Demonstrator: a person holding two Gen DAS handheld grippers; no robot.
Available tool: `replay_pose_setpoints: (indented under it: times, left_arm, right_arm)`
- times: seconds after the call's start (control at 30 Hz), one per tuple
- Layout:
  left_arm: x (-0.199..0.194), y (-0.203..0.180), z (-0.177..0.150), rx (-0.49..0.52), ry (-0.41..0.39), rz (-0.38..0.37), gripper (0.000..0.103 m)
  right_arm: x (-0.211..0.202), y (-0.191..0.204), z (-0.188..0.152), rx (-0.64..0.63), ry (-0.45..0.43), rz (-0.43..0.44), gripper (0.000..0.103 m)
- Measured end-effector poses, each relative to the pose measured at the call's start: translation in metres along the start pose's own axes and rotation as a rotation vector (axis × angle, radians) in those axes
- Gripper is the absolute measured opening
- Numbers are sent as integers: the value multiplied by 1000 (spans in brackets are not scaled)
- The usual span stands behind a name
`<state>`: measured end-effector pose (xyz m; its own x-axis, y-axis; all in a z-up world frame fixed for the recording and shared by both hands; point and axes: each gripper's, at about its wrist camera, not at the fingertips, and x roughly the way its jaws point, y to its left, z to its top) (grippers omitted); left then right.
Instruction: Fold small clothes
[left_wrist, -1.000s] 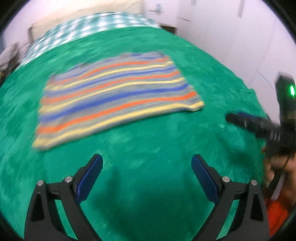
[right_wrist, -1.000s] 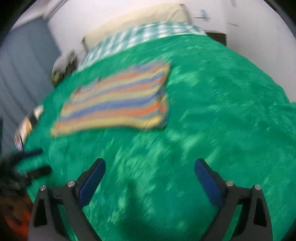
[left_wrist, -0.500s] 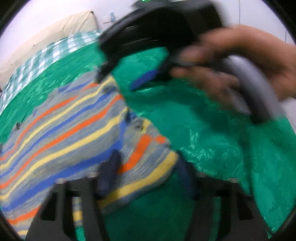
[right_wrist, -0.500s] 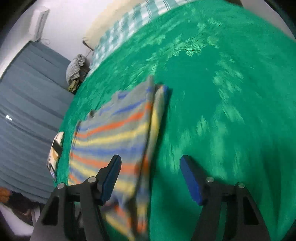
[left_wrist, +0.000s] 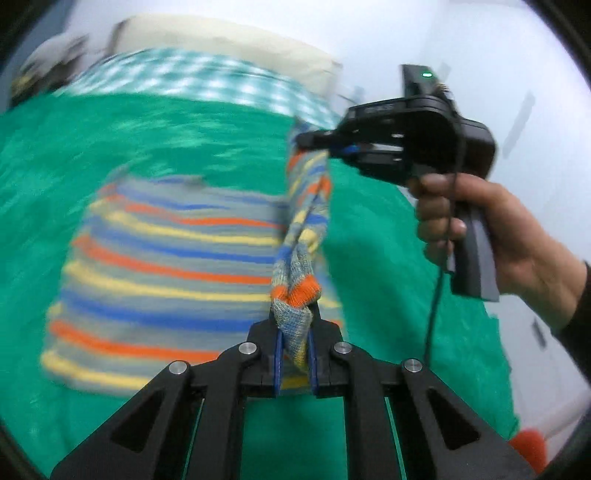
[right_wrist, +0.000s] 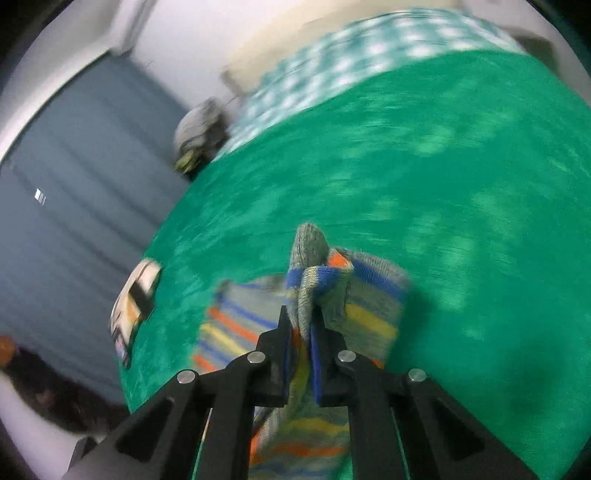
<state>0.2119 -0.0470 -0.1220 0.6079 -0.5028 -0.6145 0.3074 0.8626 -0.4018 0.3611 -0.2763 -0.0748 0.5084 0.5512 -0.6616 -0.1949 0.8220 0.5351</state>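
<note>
My left gripper (left_wrist: 294, 334) is closing, jaws nearly together, and a bunched corner of the striped knit garment (left_wrist: 173, 258) is pinched between the blue pads (left_wrist: 277, 363). My right gripper (right_wrist: 300, 334) is closing too, narrow gap, with another gathered bit of the same garment squeezed between its pads. In the left wrist view I see the right gripper (left_wrist: 314, 142) ahead and up to the right, its tips clamped on the far end of the garment's right edge, my right hand (left_wrist: 491, 236) wrapped around its grey handle, a dark sleeve at the wrist, a thin cable hanging from the handle.

The garment's right edge is lifted into a rolled ridge running between the two grippers; the rest of it lies flat to the left on the green bedspread (left_wrist: 110, 147). Stripes are grey, blue, orange, yellow. Heavy motion blur on the flat part.

Beyond the bedspread, a teal-and-white checked sheet (left_wrist: 192, 77) and a cream headboard (left_wrist: 229, 40) against a white wall. In the right wrist view, grey-blue curtains (right_wrist: 74, 192) at left, a small folded patterned item (right_wrist: 135, 295) on the bed's left edge, and a blurred heap of cloth (right_wrist: 199, 129) near the far-left corner of the bed.
</note>
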Motion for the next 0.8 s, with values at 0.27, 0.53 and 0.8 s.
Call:
replay_pose_setpoints:
  times: [0.27,0.53,0.8]
  left_arm:
    - [-18,96,-19,-151,24,177,10]
    - [-50,151,-25,-264,41,224,65]
    - [-26,128,9,-142,43,158,72]
  right_arm:
    - [125,93,-9,-114,117,-38,9]
    - [145,88,-32,-9,78,71,28]
    - [51,95,-106,-359,112,-24,28]
